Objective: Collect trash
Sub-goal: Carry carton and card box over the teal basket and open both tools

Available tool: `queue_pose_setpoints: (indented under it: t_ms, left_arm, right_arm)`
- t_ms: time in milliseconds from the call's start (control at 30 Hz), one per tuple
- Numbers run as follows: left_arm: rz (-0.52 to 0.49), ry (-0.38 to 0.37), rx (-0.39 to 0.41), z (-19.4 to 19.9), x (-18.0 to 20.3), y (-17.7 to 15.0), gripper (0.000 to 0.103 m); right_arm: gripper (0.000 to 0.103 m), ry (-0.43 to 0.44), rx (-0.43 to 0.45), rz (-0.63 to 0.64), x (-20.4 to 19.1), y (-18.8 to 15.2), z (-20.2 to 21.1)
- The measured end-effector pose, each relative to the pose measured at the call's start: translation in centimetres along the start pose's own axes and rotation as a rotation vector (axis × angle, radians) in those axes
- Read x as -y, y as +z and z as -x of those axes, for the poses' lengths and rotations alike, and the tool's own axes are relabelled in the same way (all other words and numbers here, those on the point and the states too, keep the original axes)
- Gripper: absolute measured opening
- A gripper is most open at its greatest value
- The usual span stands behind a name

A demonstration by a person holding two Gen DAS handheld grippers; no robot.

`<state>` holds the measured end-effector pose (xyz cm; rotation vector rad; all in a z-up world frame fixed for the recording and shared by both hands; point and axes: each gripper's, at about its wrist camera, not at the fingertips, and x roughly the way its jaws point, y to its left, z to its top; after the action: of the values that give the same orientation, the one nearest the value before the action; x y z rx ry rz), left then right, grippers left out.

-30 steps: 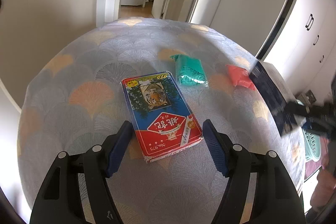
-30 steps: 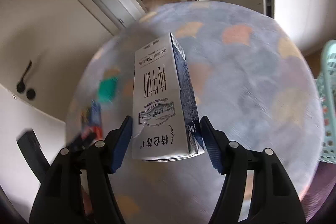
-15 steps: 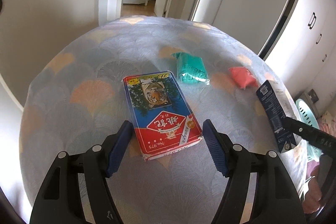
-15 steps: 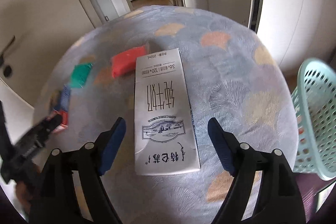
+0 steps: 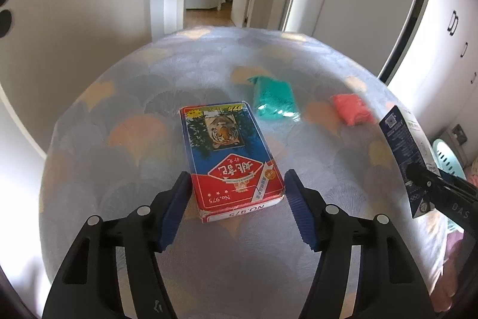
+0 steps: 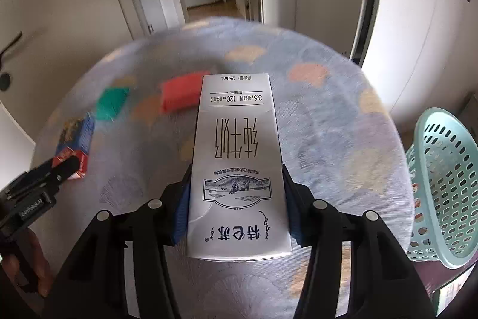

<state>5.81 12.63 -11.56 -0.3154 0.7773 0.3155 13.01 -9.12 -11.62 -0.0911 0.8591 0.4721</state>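
My left gripper (image 5: 237, 199) is open, its fingers on either side of the near end of a red and blue card box (image 5: 230, 160) that lies on the round table (image 5: 119, 115). My right gripper (image 6: 236, 199) is shut on a white milk carton (image 6: 237, 166) and holds it above the table; the carton also shows at the right of the left wrist view (image 5: 409, 154). A green packet (image 5: 274, 100) and a red packet (image 5: 351, 109) lie further back on the table.
A light green mesh basket (image 6: 442, 178) stands off the table's right edge. White cupboards and an open doorway are behind the table. The card box (image 6: 76, 142) and left gripper (image 6: 33, 193) show at the left of the right wrist view.
My right gripper opened around the milk carton, then shut on it again, and swung right toward the basket side. My left gripper stayed open around the card box.
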Motion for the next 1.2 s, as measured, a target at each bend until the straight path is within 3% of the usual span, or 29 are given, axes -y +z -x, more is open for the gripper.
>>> queue_pose_setpoints:
  t_ms: [167,367,567,700,800,967,1200]
  left_arm:
    - [-0.044,-0.093,0.087,2.6,2.1,0.9,0.061]
    - [-0.103,-0.245,0.112,3.7,6.1,2.5,0.061]
    - [-0.231,-0.364,0.13,4.0,12.8,3.8,0.061]
    - [-0.312,-0.5,0.081,3.6,18.4,4.4,0.062]
    - [-0.4,-0.553,0.075,3.3,23.0,4.5,0.062]
    - [-0.51,-0.738,-0.113,0.0,30.1,3.6,0.062]
    - [-0.558,-0.737,-0.2,-4.1,35.7,1.1,0.062]
  right_arm:
    - [0.049,0.001,0.055,-0.066,2.2,0.3,2.4]
    - [0.049,-0.039,0.13,-0.177,6.6,0.6,5.7]
    - [0.049,-0.119,0.191,-0.272,11.8,0.3,8.4]
    - [0.049,-0.196,0.21,-0.34,15.7,-0.4,9.8]
    - [0.049,-0.251,0.197,-0.408,19.1,-1.2,10.2]
    - [0.049,-0.348,0.148,-0.507,23.8,-3.3,10.1]
    - [0.049,-0.417,0.061,-0.621,28.7,-5.9,9.2]
